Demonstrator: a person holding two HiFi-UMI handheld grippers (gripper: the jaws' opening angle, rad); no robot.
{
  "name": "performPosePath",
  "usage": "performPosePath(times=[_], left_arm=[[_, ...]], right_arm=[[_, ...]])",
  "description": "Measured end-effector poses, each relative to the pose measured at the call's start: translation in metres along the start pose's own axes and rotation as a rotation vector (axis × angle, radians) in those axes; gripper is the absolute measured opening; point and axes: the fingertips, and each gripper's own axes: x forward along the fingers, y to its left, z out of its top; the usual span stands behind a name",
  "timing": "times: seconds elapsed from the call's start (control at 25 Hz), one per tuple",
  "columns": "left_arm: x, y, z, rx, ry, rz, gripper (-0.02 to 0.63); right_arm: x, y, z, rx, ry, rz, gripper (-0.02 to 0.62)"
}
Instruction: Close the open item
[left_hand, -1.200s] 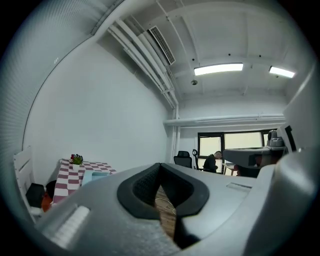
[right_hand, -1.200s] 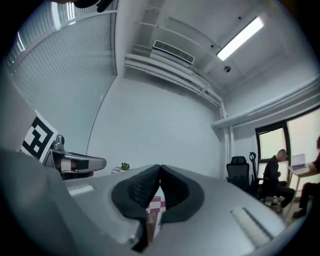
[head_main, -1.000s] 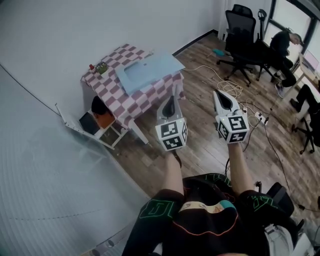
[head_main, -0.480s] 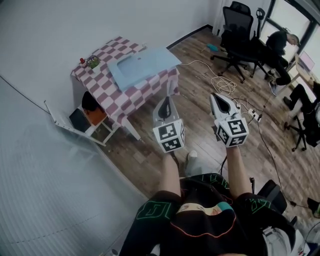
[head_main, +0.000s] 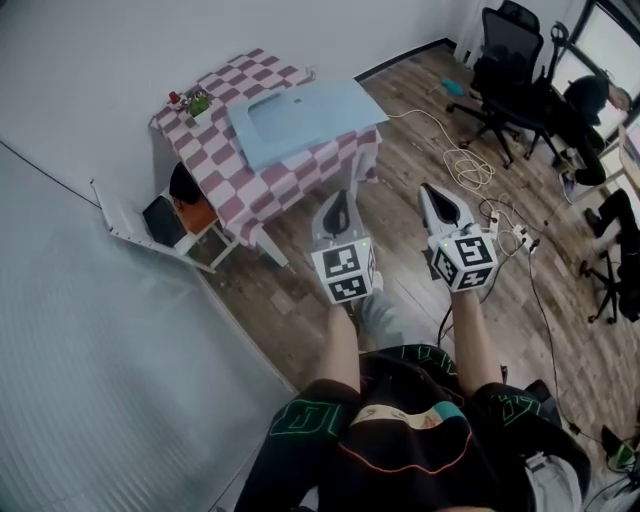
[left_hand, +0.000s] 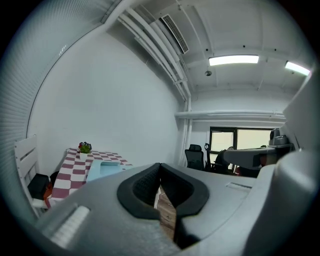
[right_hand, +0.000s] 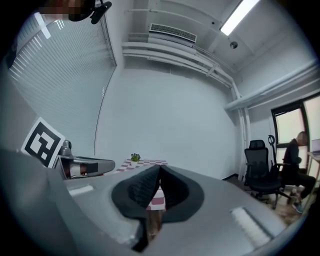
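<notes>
A light blue flat item (head_main: 310, 115) with a sunken rectangle lies on a small table (head_main: 225, 180) covered with a red-and-white checked cloth. From here I cannot tell which part of it is open. My left gripper (head_main: 339, 198) and right gripper (head_main: 436, 190) are held in the air over the wooden floor, well short of the table, both pointing toward it. Each is shut with nothing between its jaws. In the left gripper view the jaws (left_hand: 160, 169) meet, with the table (left_hand: 72, 170) far off; the right gripper view shows the same (right_hand: 159, 171).
A small potted plant (head_main: 197, 103) stands at the table's far corner. A white rack (head_main: 130, 228) holding black and orange things leans beside the table. Office chairs (head_main: 510, 60), floor cables (head_main: 468, 165), a power strip (head_main: 516, 232) and a seated person (head_main: 592, 100) are at the right.
The view has swung a little and a foot has come forward under the grippers. Both grippers stay shut and level in the air.
</notes>
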Motion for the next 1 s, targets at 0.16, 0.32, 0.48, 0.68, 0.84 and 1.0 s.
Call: performPosePath(times=[0.16, 0.32, 0.48, 0.68, 0.84, 1.0], left_arm=[[0.029, 0.011, -0.014, -0.004, 0.041, 0.019, 0.009], [0.064, 0.016, -0.033, -0.02, 0.09, 0.022, 0.009], [0.105, 0.013, -0.048, -0.035, 0.131, 0.012, 0.009], [0.153, 0.01, -0.061, -0.03, 0.181, -0.004, 0.009], [0.185, 0.027, -0.064, -0.014, 0.204, 0.035, 0.009], [0.211, 0.049, -0.056, 0.012, 0.219, 0.081, 0.009]], right_arm=[[0.031, -0.013, -0.019, 0.027, 0.036, 0.015, 0.003], [0.06, -0.034, -0.03, 0.055, 0.048, 0.026, 0.003], [0.089, -0.061, -0.039, 0.064, 0.066, 0.024, 0.003], [0.13, -0.096, -0.05, 0.098, 0.083, 0.03, 0.003], [0.175, -0.107, -0.055, 0.123, 0.089, 0.067, 0.003], [0.216, -0.109, -0.053, 0.158, 0.072, 0.124, 0.003]])
